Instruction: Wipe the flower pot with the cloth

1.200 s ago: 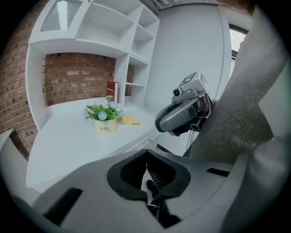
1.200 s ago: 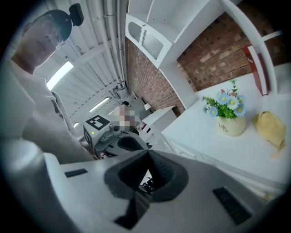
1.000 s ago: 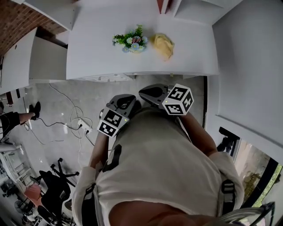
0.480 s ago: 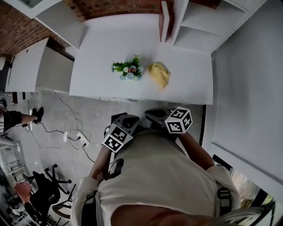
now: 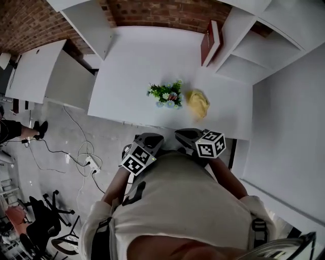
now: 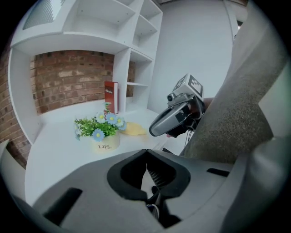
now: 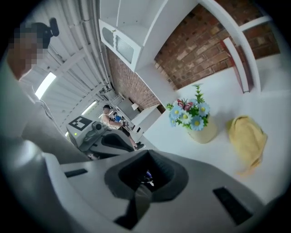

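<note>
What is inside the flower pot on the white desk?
The flower pot holds a bunch of flowers: green leaves with blue, white and pink blooms. The foliage covers the pot's mouth, so whatever anchors the stems cannot be seen.

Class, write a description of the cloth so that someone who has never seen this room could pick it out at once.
Find the white desk against the brick wall. Near its front edge stands a small flower pot of blue flowers; the cloth lies just right of it. It is the only crumpled yellow thing there, unlike the upright red book farther back.
</note>
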### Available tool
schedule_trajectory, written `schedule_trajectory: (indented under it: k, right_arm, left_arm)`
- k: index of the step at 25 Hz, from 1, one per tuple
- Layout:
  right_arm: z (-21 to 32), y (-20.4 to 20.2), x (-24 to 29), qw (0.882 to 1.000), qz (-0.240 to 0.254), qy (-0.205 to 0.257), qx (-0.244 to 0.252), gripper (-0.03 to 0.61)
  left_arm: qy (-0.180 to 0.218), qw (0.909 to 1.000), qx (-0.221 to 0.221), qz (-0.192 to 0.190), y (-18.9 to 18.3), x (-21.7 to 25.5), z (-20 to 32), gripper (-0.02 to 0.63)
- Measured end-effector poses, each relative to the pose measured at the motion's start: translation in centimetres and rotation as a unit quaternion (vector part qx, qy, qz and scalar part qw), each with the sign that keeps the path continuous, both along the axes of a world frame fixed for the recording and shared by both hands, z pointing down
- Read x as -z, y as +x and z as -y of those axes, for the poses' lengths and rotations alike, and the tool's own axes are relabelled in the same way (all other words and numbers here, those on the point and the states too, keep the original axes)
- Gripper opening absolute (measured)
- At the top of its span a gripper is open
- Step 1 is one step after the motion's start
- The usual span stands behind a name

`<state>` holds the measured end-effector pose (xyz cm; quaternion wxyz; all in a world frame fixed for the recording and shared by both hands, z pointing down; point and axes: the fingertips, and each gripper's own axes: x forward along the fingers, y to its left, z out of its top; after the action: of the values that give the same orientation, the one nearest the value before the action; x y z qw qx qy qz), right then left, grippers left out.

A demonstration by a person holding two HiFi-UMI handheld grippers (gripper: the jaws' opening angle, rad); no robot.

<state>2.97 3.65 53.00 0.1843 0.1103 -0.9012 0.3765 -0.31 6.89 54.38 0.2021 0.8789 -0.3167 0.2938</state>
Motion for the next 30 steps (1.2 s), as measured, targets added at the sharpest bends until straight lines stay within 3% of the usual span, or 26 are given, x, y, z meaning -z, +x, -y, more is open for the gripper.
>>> schedule_trajectory:
  k: [4, 10, 14, 17, 19, 22, 24, 30]
  right_arm:
    - [1.5, -2.2, 0.0, 0.999, -0.024, 0.0, -0.024, 0.011]
    - [3.6, -3.6, -0.4, 0.995, -0.038, -0.003, -0.087, 0.011]
    - [6.4, -0.3, -1.3, 0.986, -0.068, 0.007, -0.149, 0.011]
    - [10.1, 3.6, -2.5, 0.974, -0.129, 0.037, -0.184, 0.018]
    - [12.5, 6.3, -3.8, 0.963, -0.183, 0.052, -0.19, 0.214]
    - [15.8, 9.7, -6.4, 0.948, -0.244, 0.067, -0.192, 0.248]
    - [17.4, 11.1, -8.7, 0.942, -0.277, 0.066, -0.179, 0.304]
    - [18.6, 11.6, -15.8, 0.928, -0.353, 0.067, -0.094, 0.33]
  left_arm:
    - [0.018, 0.9997, -0.016, -0.007, -2.8, 0.8, 2.1, 0.021]
    - [0.006, 0.9987, -0.051, -0.007, -5.7, 0.2, 3.1, 0.021]
    - [0.002, 0.9974, -0.071, 0.01, -5.7, -0.9, 3.4, 0.021]
    - [0.005, 0.9981, -0.061, 0.013, -5.2, -0.7, 4.6, 0.021]
    - [0.005, 0.9986, -0.05, 0.015, -4.4, -0.5, 5.2, 0.021]
    - [0.003, 0.999, -0.037, 0.026, -3.6, -0.6, 5.9, 0.021]
    - [-0.001, 0.9991, -0.026, 0.032, -3.0, -0.9, 6.2, 0.021]
    - [-0.001, 0.9985, 0.016, 0.052, -3.2, -1.1, 7.0, 0.021]
